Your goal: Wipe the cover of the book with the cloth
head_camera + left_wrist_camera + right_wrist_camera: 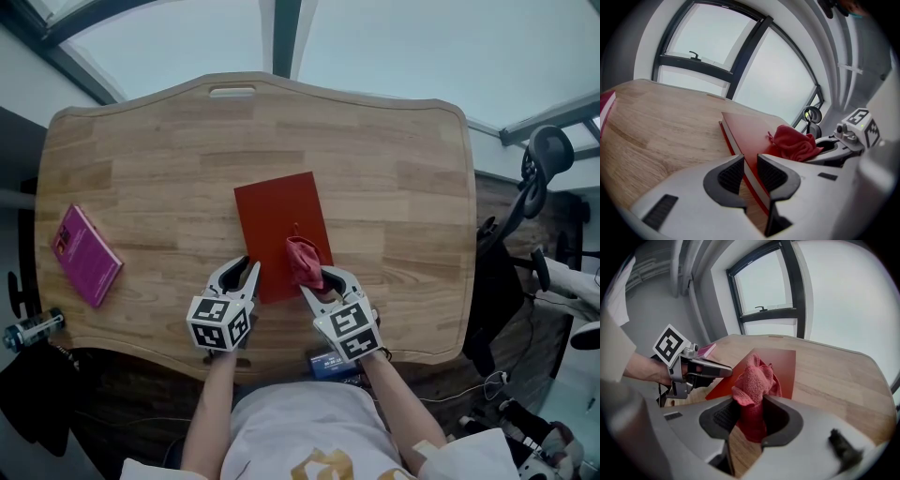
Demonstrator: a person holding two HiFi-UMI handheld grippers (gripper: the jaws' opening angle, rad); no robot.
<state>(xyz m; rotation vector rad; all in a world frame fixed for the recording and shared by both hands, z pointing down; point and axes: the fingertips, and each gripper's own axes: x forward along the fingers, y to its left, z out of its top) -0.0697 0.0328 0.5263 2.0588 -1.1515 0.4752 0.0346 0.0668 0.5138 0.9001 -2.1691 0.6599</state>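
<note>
The red book (277, 220) shows a plain cover. The magenta book (86, 255), well apart at the left of the wooden table (394, 187), carries a small mark too small to read. The red book lies flat in the middle of the table, its near end by both tongs. The left gripper (241, 272) is clamped on its near left edge, one jaw on the cover. The right gripper (323, 279) is clenched on the red cloth (303, 258) – bunched up, resting on the cover's near right part.
</note>
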